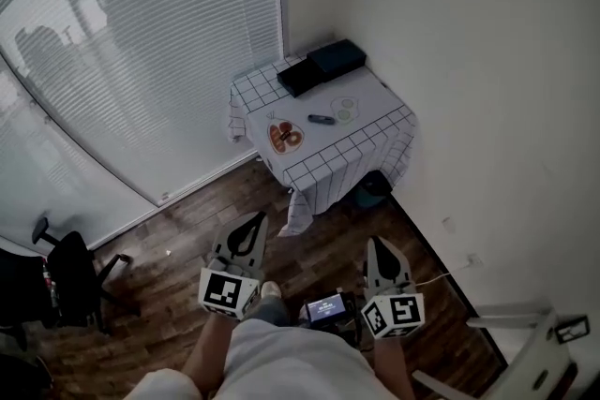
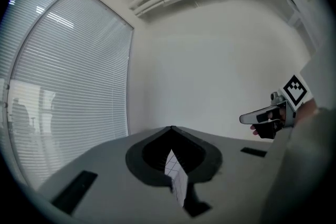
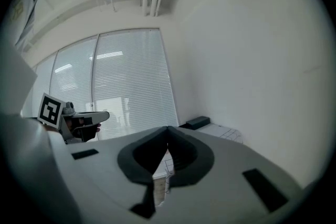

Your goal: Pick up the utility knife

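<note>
The utility knife (image 1: 321, 119), small and dark, lies on a little table with a checked cloth (image 1: 370, 143) in the room's corner, between a plate of reddish food (image 1: 286, 137) and a pale dish (image 1: 344, 109). Both grippers hang far short of the table, over the wooden floor. My left gripper (image 1: 250, 222) and my right gripper (image 1: 378, 244) point toward the table. Each has its jaws shut with nothing held. In the left gripper view the jaw tips (image 2: 171, 128) meet. In the right gripper view the tips (image 3: 168, 127) meet too, with the table (image 3: 223, 132) beyond.
Black boxes (image 1: 319, 66) sit at the table's back. White walls close the corner at right; blinds (image 1: 141, 61) cover the window at left. A dark bin (image 1: 375, 187) stands under the table, an office chair (image 1: 66, 272) at far left, a white frame (image 1: 525, 351) at bottom right.
</note>
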The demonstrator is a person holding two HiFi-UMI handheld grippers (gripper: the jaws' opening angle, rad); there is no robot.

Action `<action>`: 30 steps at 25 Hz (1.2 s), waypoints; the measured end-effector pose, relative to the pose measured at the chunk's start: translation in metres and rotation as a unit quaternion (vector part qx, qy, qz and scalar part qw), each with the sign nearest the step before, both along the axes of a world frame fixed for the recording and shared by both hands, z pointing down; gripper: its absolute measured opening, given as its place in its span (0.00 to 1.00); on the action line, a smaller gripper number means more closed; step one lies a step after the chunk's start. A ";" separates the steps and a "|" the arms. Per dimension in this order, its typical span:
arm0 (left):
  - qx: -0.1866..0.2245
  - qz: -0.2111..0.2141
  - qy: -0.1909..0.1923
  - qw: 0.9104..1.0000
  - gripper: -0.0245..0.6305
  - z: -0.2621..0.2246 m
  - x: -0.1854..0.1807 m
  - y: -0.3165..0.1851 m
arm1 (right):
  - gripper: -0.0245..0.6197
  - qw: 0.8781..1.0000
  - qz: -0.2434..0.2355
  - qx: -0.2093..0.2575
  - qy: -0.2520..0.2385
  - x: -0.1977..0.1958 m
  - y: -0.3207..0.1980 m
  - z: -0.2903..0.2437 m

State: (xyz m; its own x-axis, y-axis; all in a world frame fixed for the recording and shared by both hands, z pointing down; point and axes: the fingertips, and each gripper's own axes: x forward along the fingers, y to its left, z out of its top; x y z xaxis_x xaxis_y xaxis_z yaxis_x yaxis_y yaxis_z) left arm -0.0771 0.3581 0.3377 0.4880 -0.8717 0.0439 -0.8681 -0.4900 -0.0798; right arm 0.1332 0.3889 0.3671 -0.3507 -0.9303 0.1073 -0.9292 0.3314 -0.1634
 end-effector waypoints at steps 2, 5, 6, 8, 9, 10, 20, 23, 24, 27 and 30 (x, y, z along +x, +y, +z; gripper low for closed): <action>-0.001 -0.006 0.002 1.000 0.05 0.001 0.001 -0.004 | 0.05 1.000 0.000 -0.001 0.003 0.004 -0.002 0.000; 0.006 -0.005 0.008 1.000 0.05 -0.005 0.005 -0.011 | 0.05 1.000 -0.004 0.002 0.010 0.006 -0.011 0.000; 0.011 -0.002 0.011 1.000 0.05 -0.009 0.008 -0.015 | 0.05 1.000 -0.005 0.002 0.010 0.007 -0.015 0.001; 0.020 0.003 0.013 1.000 0.05 -0.012 0.011 -0.026 | 0.05 1.000 -0.004 0.001 0.009 0.008 -0.024 0.001; 0.022 0.006 0.012 1.000 0.05 -0.011 0.012 -0.033 | 0.05 1.000 -0.002 0.001 0.009 0.008 -0.030 0.001; 0.022 0.009 0.013 1.000 0.05 -0.010 0.013 -0.040 | 0.05 1.000 -0.002 0.000 0.010 0.007 -0.035 0.001; 0.017 0.041 0.024 0.999 0.05 -0.012 0.030 -0.119 | 0.05 1.000 0.007 -0.002 0.027 0.007 -0.108 -0.001; 0.015 0.039 0.023 0.999 0.05 -0.010 0.026 -0.146 | 0.05 0.999 0.020 0.012 0.034 0.007 -0.133 -0.006; 0.013 0.041 0.027 0.999 0.05 -0.009 0.024 -0.154 | 0.05 0.999 0.029 0.019 0.037 0.007 -0.141 -0.010; 0.018 0.047 0.034 0.998 0.05 -0.011 0.016 -0.175 | 0.05 0.998 0.046 0.031 0.039 0.003 -0.164 -0.017; 0.029 0.050 0.038 0.998 0.05 -0.015 0.007 -0.197 | 0.05 0.997 0.059 0.037 0.034 -0.002 -0.184 -0.018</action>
